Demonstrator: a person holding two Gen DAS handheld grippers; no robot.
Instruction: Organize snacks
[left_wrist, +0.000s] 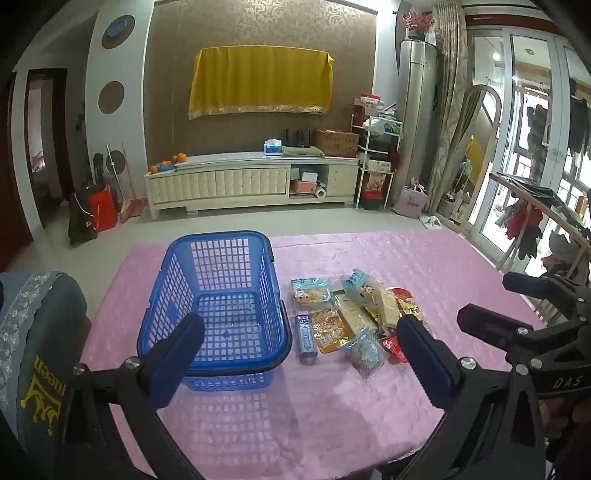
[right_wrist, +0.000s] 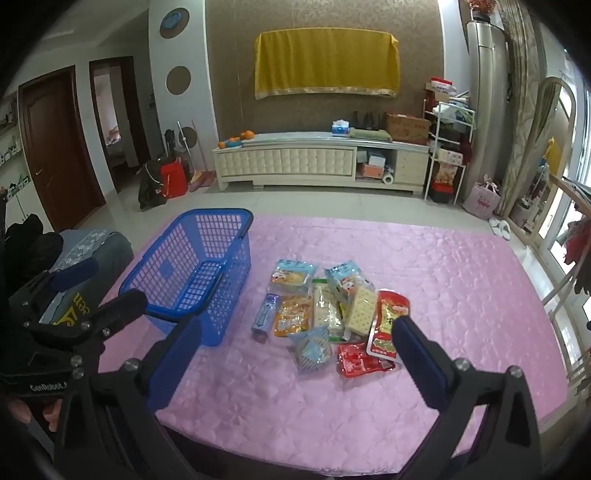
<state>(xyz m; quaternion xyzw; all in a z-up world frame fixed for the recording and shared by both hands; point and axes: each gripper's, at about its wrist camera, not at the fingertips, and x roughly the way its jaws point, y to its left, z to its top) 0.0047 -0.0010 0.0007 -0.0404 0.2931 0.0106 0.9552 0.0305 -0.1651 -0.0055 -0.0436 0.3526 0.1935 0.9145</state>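
1. In the left wrist view the left gripper (left_wrist: 299, 350) is seen with its blue-padded fingers (left_wrist: 177, 354) spread wide and nothing held between them; the right gripper (left_wrist: 524, 314) is also caught at the right edge, apart from the snacks.
2. In the right wrist view the right gripper (right_wrist: 295, 350) is shown with its fingers (right_wrist: 417, 358) likewise spread and empty, and the left gripper (right_wrist: 74, 291) appears at the left edge beside the basket.
3. A red pouch (right_wrist: 388, 325) and a flat red packet (right_wrist: 360, 360) are seen whole only in the right wrist view; in the left wrist view they are largely hidden behind a finger.
4. The snacks (left_wrist: 351, 314) are laid in a loose, overlapping cluster on the pink-covered table (left_wrist: 443, 266), just to the right of the blue basket (left_wrist: 177, 288). Among them are counted pale blue packets, cracker packs, an orange pouch (right_wrist: 291, 314), a round wrapped biscuit (right_wrist: 312, 349) and a slim blue-grey stick pack (right_wrist: 264, 317) nearest the basket.
5. The basket is seen with nothing inside, its handle folded down along the rim.
6. Behind the table a low white cabinet (left_wrist: 251, 181) and a yellow cloth (left_wrist: 258, 81) on the wall are visible.
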